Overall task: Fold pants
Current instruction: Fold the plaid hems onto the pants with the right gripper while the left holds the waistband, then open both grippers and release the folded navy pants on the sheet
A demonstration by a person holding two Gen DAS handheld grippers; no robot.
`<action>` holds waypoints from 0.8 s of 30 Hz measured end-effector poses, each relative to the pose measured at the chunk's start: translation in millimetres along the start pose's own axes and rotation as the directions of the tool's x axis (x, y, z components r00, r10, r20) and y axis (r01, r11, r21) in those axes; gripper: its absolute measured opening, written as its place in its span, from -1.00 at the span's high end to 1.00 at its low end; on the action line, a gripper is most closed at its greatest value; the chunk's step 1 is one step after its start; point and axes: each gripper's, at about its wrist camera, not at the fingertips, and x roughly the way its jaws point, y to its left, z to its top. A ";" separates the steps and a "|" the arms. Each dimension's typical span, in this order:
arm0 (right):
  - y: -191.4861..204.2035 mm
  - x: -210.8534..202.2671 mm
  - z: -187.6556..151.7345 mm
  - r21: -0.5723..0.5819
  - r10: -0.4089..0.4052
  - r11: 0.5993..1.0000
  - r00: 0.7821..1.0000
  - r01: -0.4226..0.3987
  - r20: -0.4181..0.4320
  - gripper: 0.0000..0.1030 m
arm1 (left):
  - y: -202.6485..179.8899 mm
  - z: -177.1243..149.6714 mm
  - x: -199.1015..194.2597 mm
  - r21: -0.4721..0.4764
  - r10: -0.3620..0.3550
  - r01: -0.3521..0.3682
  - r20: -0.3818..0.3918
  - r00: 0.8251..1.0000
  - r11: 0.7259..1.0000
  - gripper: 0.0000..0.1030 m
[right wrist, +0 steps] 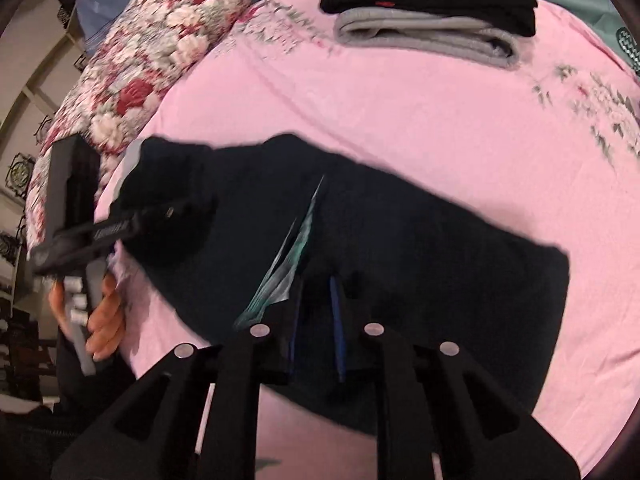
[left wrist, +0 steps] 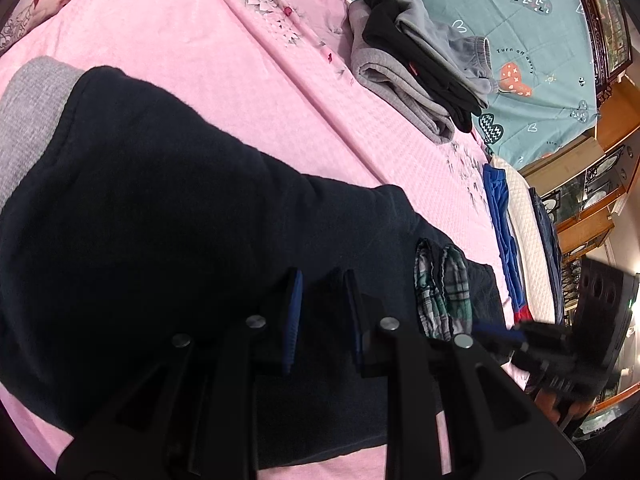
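Note:
Dark navy pants (left wrist: 160, 216) lie spread on the pink bedspread (left wrist: 224, 72), with a plaid lining (left wrist: 440, 292) showing at an opening. My left gripper (left wrist: 322, 316) hovers just over the pants with its jaws apart and nothing between them. In the right wrist view the pants (right wrist: 420, 248) lie across the bed with the plaid lining (right wrist: 292, 256) showing. My right gripper (right wrist: 316, 320) is over the pants, jaws a little apart, empty. The left gripper (right wrist: 180, 208) also shows there at the pants' left end; its jaws are hidden against the dark cloth.
A stack of folded grey and black clothes (left wrist: 416, 60) sits at the far side of the bed, also in the right wrist view (right wrist: 432, 12). A teal blanket (left wrist: 500, 8) lies beyond. A floral pillow (right wrist: 152, 64) is at the left. Wooden furniture (left wrist: 592, 208) stands beside the bed.

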 end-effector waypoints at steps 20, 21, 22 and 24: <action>-109.7 -131.3 -105.4 0.205 0.030 0.972 0.922 -0.118 0.386 -0.24 | 45.2 -44.0 -162.8 -0.415 0.130 -0.044 0.181 0.975 0.909 -0.76; -117.7 -130.4 -112.7 0.234 0.028 0.964 0.925 -0.125 0.380 -0.24 | 48.8 -46.5 -155.0 -0.431 0.110 -0.031 0.159 0.981 0.902 -0.76; -124.5 -129.0 -117.8 0.257 0.028 0.957 0.928 -0.131 0.372 -0.24 | 49.9 -47.5 -148.1 -0.436 0.107 -0.034 0.143 0.984 0.899 -0.75; -127.9 -125.8 -122.4 0.284 0.026 0.949 0.931 -0.137 0.364 -0.24 | 50.8 -46.6 -133.2 -0.451 0.099 -0.039 0.110 0.989 0.892 -0.73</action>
